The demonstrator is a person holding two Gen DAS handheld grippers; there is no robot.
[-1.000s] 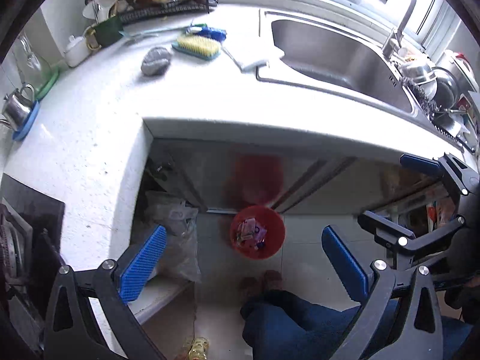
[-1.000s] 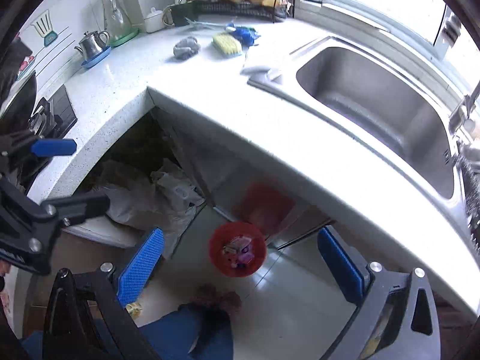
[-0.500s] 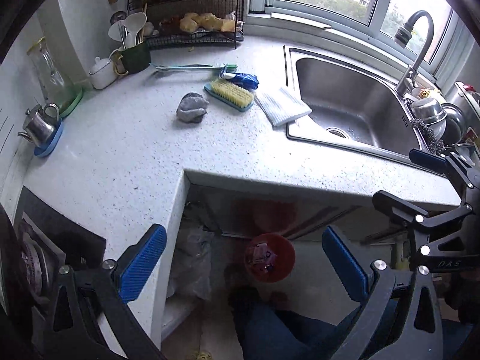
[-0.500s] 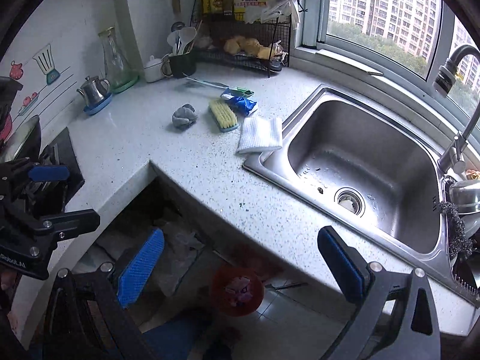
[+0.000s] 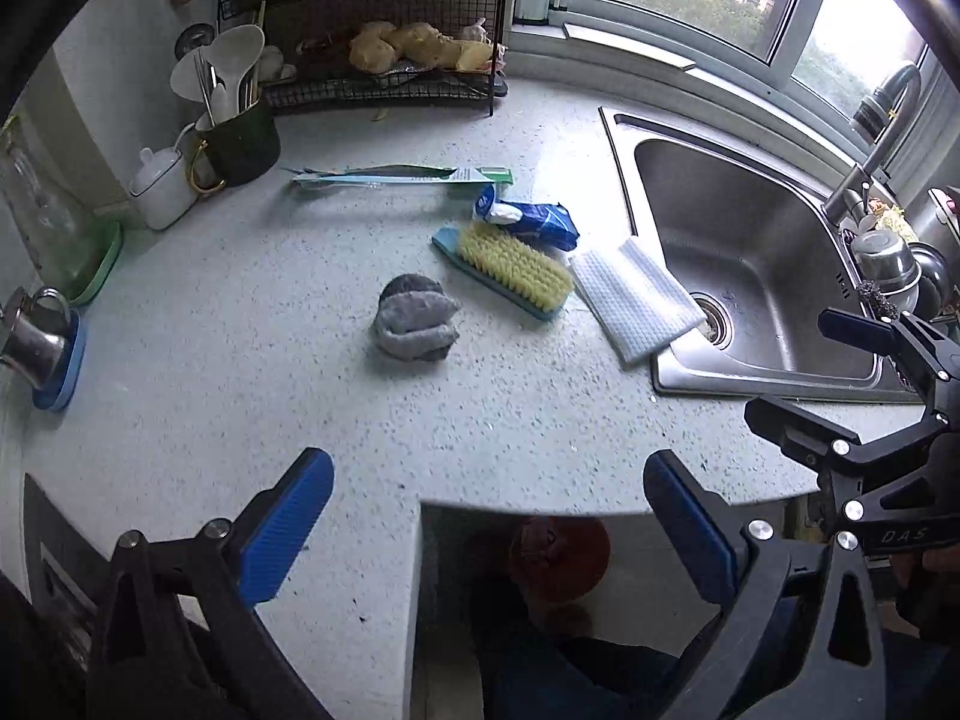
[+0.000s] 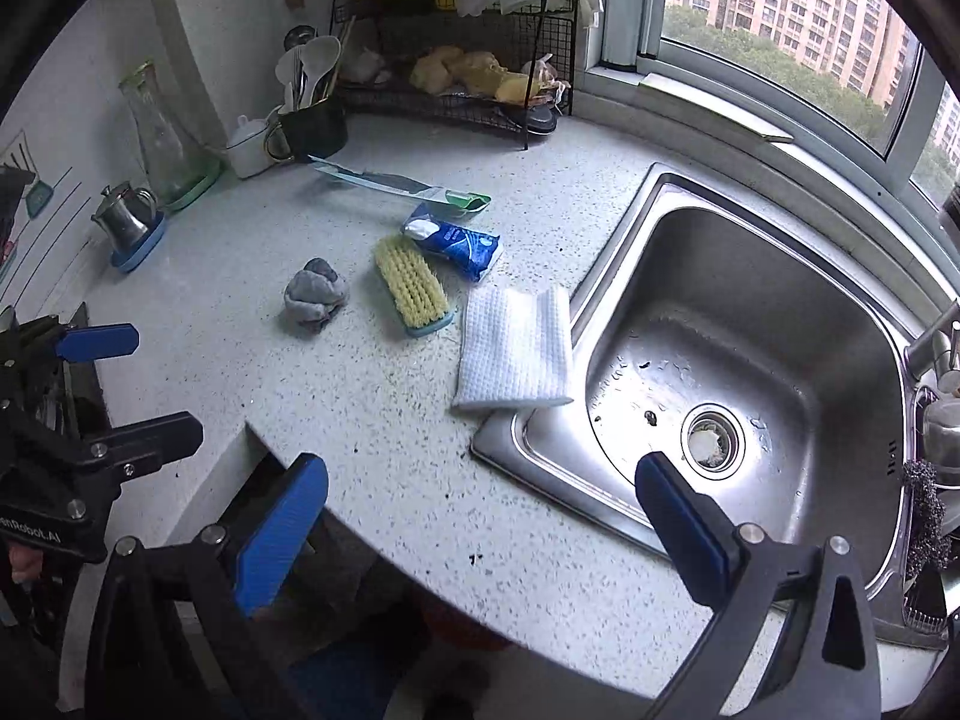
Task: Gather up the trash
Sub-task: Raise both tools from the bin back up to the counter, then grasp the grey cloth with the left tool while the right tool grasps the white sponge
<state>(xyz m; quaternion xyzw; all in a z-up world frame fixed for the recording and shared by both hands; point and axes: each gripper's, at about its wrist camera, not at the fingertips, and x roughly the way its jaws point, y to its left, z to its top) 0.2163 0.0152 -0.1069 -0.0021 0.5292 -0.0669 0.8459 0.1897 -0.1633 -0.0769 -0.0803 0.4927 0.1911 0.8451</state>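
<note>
Left wrist view: both hand-held grippers, left (image 5: 489, 516) and right (image 6: 480, 516), are held open and empty above the bench (image 5: 240, 360); the blue wrapper (image 5: 531, 219), beside the brush (image 5: 510, 270), is judged next for grasping.

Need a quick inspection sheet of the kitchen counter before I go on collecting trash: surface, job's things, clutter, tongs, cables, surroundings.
Surface: speckled white countertop, dark crumbs near its front edge.
Job's things: blue-and-white crumpled wrapper; long teal flat package; round red bin on the floor below.
Clutter: yellow-bristled scrub brush, grey balled rag, white waffle cloth overlapping the steel sink rim.
Tongs: left tongs open, empty; right tongs open, empty.
Cables: nothing seen.
Surroundings: black wire rack, window.
</note>
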